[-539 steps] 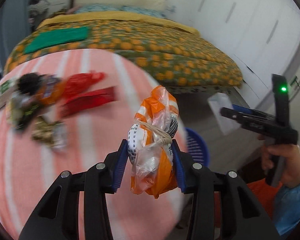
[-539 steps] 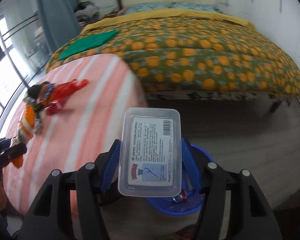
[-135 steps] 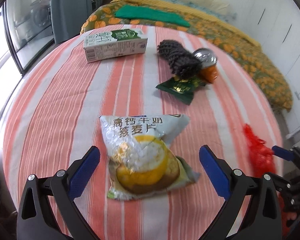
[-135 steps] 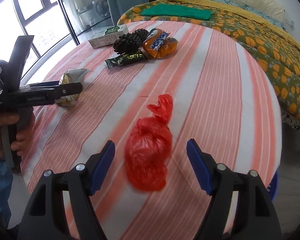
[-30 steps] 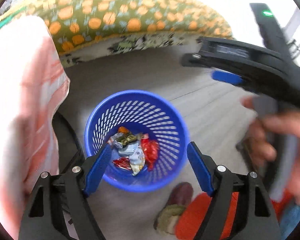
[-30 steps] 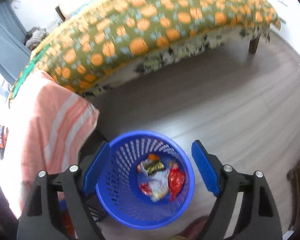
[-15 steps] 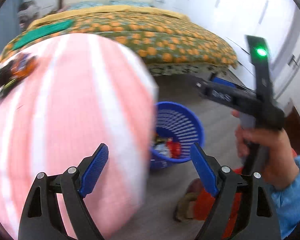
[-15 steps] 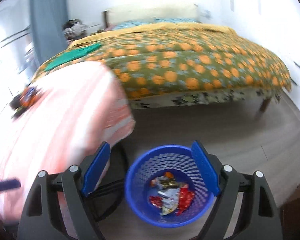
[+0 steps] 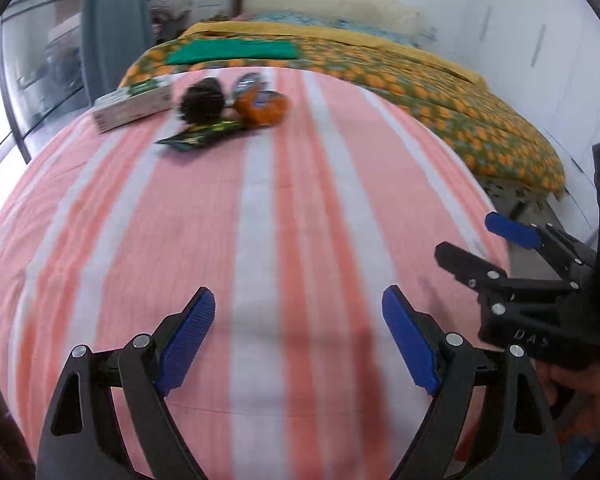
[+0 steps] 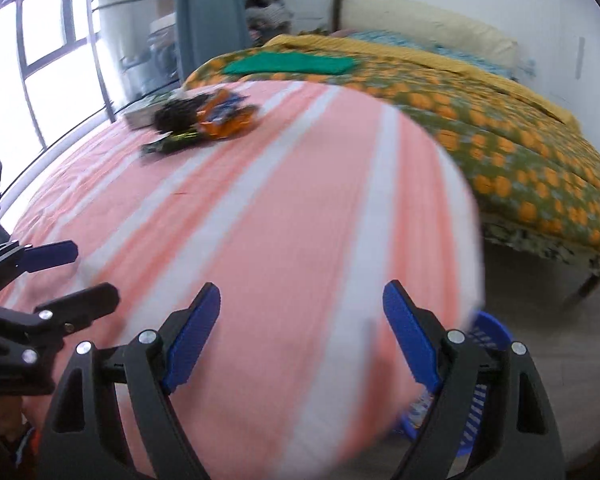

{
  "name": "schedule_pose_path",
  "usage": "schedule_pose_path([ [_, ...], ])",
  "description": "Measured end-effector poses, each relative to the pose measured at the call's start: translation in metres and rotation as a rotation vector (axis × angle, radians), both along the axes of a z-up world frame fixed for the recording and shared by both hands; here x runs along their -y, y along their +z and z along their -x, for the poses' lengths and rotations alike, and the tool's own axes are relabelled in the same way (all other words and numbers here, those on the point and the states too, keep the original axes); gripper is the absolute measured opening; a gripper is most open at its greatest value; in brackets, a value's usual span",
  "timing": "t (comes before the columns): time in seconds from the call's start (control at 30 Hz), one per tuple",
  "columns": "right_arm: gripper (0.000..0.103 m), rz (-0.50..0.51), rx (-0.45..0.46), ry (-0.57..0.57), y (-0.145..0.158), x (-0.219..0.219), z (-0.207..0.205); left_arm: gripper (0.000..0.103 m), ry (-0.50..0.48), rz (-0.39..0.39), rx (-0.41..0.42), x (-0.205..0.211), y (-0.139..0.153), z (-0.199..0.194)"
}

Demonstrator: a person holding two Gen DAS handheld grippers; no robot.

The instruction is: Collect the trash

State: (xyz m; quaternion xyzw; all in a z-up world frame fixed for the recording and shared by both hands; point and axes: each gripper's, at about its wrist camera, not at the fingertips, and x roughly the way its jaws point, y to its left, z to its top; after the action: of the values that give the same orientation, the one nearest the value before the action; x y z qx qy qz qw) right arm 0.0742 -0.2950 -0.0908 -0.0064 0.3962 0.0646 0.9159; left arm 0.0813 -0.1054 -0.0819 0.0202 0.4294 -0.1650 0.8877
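Note:
At the far side of the round table with its pink-striped cloth (image 9: 300, 220) lies a blurred cluster of trash: a milk carton (image 9: 132, 106), a black mesh bundle (image 9: 202, 104), an orange packet (image 9: 264, 106) and a green wrapper (image 9: 200, 136). The right wrist view shows the same bundle (image 10: 176, 116) and packet (image 10: 228, 120). My left gripper (image 9: 298, 328) hovers over the near part of the cloth, its jaws opening with nothing between them. My right gripper (image 10: 301, 332) is open and empty over the table's near right edge, level with the left one (image 10: 76, 276).
The blue mesh basket (image 10: 487, 336) stands on the floor below the table's right edge, mostly hidden by the cloth and my right finger. A bed with an orange-dotted cover (image 9: 459, 100) runs behind the table. Windows (image 10: 52, 60) are at the left.
Both grippers have swung up from over the blue basket to above the table. The basket has left the left wrist view and the far trash cluster has come into sight.

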Motion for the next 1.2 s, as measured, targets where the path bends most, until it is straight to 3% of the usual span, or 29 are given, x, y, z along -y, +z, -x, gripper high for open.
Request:
schedule_pose_path([
  [0.2,0.081,0.016,-0.034,0.059,-0.002,-0.045,-0.038,0.088,0.054,-0.006,0.010,-0.025,0.001,-0.009],
  [0.4,0.081,0.015,-0.082,0.057,-0.014,-0.054,-0.052,0.089,0.071,0.016,0.004,-0.042,0.000,-0.005],
  [0.57,0.083,0.000,-0.092,0.051,-0.016,-0.052,-0.057,0.089,0.079,0.089,-0.048,-0.059,-0.002,-0.021],
  [0.7,0.085,0.022,-0.084,0.042,-0.016,-0.055,-0.056,0.089,0.100,0.089,-0.062,-0.071,-0.003,-0.039],
  [0.93,0.085,0.021,-0.084,0.033,-0.017,-0.054,-0.056,0.089,0.128,0.119,-0.041,-0.091,0.016,-0.101],
  [1.2,0.085,0.019,-0.085,0.033,-0.017,-0.054,-0.056,0.089,0.125,0.183,-0.011,-0.067,0.041,-0.198],
])
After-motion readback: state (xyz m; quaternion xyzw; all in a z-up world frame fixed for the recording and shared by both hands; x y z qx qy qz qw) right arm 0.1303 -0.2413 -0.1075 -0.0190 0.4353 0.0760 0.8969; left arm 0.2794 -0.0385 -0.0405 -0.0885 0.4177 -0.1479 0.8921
